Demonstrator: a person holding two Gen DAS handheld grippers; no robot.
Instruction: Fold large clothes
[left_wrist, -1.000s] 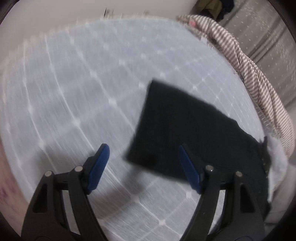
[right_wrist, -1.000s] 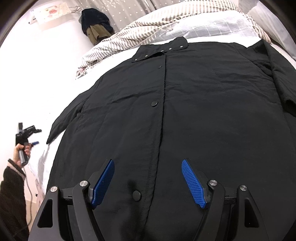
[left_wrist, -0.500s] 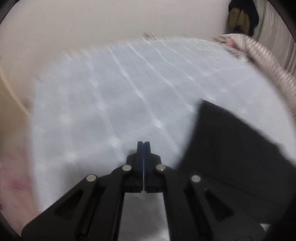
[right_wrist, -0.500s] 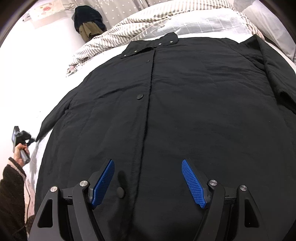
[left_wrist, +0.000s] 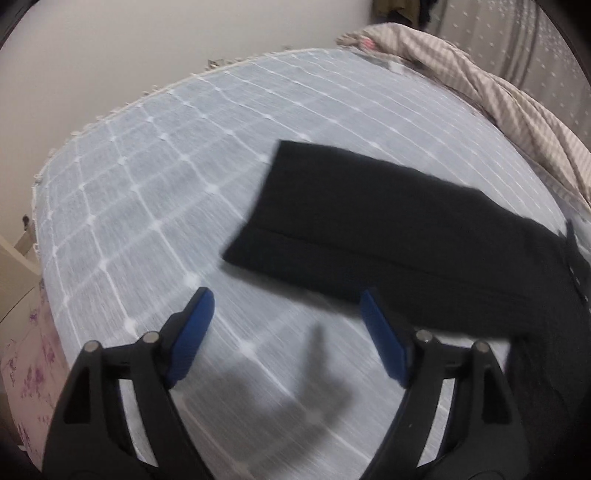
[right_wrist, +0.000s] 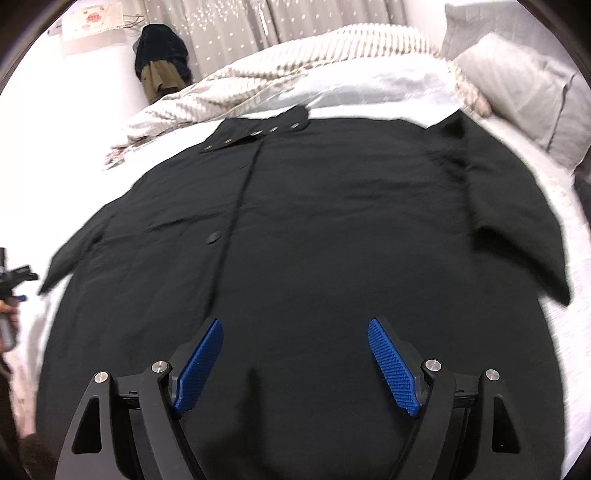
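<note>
A large black coat (right_wrist: 332, 229) lies spread front-up on the bed, its snap collar (right_wrist: 258, 131) at the far end. My right gripper (right_wrist: 295, 332) hovers over the coat's lower front, jaws opening, nothing between the blue pads. The coat's left sleeve (left_wrist: 369, 221) stretches flat across the white gridded bedspread (left_wrist: 147, 192). My left gripper (left_wrist: 286, 306) hangs just short of that sleeve's near edge, jaws opening and empty, with its right pad over the sleeve's hem. In the right wrist view the left gripper (right_wrist: 14, 280) shows small at the far left, held in a hand.
A striped duvet (right_wrist: 295, 62) is bunched past the collar and also appears as the striped duvet (left_wrist: 498, 110) beyond the sleeve. Grey pillows (right_wrist: 517, 85) lie at the far right. Dark clothes (right_wrist: 162, 62) hang by the curtain. The bed's edge (left_wrist: 40, 221) drops off to the left.
The left gripper was open, snapped shut half a second ago, and now stands open again, swung back over the sleeve. The right gripper tilted up and shifted, bringing the right sleeve and pillows into view.
</note>
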